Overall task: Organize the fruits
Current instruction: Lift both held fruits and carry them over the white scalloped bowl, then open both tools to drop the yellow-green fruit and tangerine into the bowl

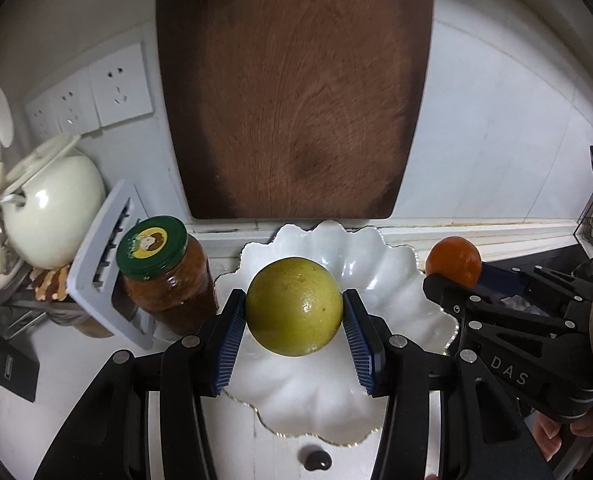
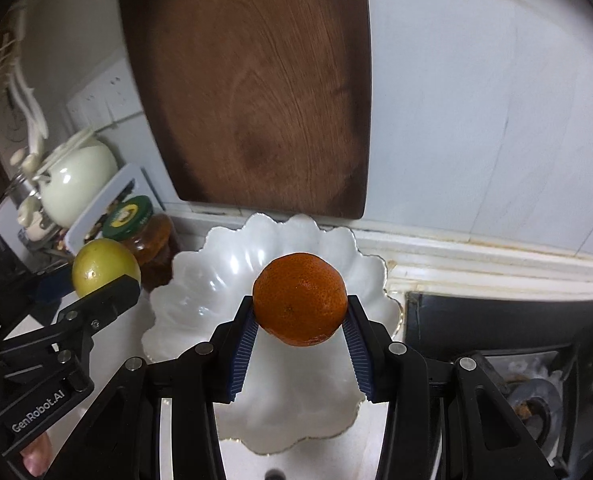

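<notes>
Nearest you, your left tongs [image 1: 294, 312] are clamped on a green-yellow citrus fruit [image 1: 294, 306], their blue ribbed pads [image 1: 232, 344] pressing its two sides, and the fruit hangs above the near half of the white scalloped dish [image 1: 396, 280]. Your right tongs [image 2: 299, 312] grip an orange mandarin [image 2: 299, 299] the same way, one pad on each side, and it too is held over the dish, toward the dish's right part. In the left wrist view the mandarin sits at the right, past the dish's right rim; in the right wrist view the green fruit sits at the left, beside the jar. On the white desk [image 1: 8, 420] just left of the dish stands a jar with a green lid [image 1: 152, 248], touching or nearly touching a grey slotted rack [image 1: 104, 264]. Farther left is a pale round pot [image 1: 52, 208]. To the right of the dish lies a dark stove top [image 2: 496, 320]. Behind the dish, a brown wooden cutting board [image 1: 292, 88] leans upright against the white tiled wall [image 1: 496, 120], with sockets [image 1: 116, 88] to its left.
</notes>
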